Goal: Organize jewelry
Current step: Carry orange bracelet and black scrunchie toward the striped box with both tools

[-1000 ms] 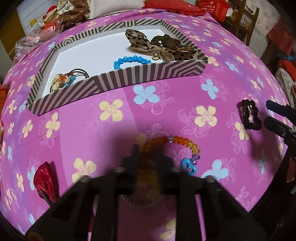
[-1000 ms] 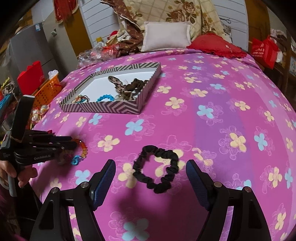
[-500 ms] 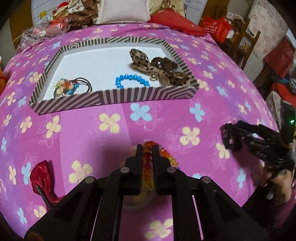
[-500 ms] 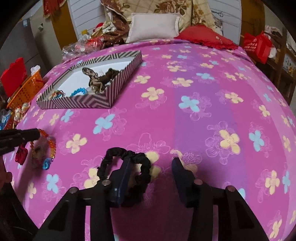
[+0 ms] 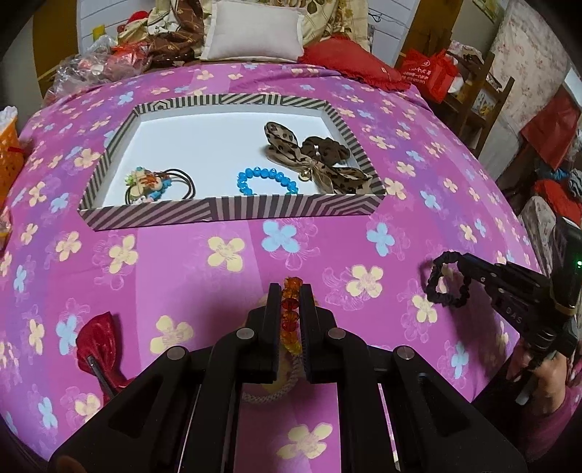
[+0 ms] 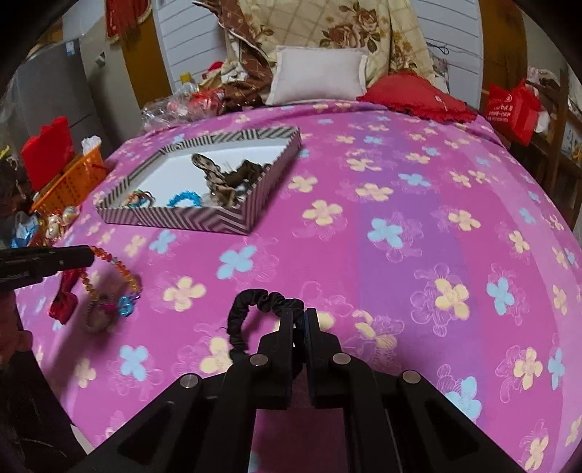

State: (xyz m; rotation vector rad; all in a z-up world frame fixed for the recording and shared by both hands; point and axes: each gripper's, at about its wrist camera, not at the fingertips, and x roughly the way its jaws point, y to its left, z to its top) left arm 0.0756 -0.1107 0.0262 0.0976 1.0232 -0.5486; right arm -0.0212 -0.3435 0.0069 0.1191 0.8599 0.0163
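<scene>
My left gripper (image 5: 290, 291) is shut on an orange bead bracelet (image 5: 290, 313) and holds it above the pink bedspread; the bracelet hangs from it in the right wrist view (image 6: 116, 269). My right gripper (image 6: 299, 313) is shut on a black scrunchie (image 6: 254, 302), lifted off the bed; it also shows in the left wrist view (image 5: 445, 280). The striped tray (image 5: 232, 213) lies ahead, holding a blue bead bracelet (image 5: 267, 179), a leopard scrunchie (image 5: 313, 156) and a hair tie with charms (image 5: 156, 183).
A red bow clip (image 5: 96, 340) lies on the bed at the near left. A woven bracelet (image 5: 269, 394) lies under my left gripper. Pillows (image 5: 254, 34) and clutter sit at the bed's far end. An orange basket (image 6: 71, 182) stands left of the bed.
Both grippers have risen with their loads. The right gripper closed on the black scrunchie and lifted it. The left gripper lifted the orange bracelet higher toward the tray.
</scene>
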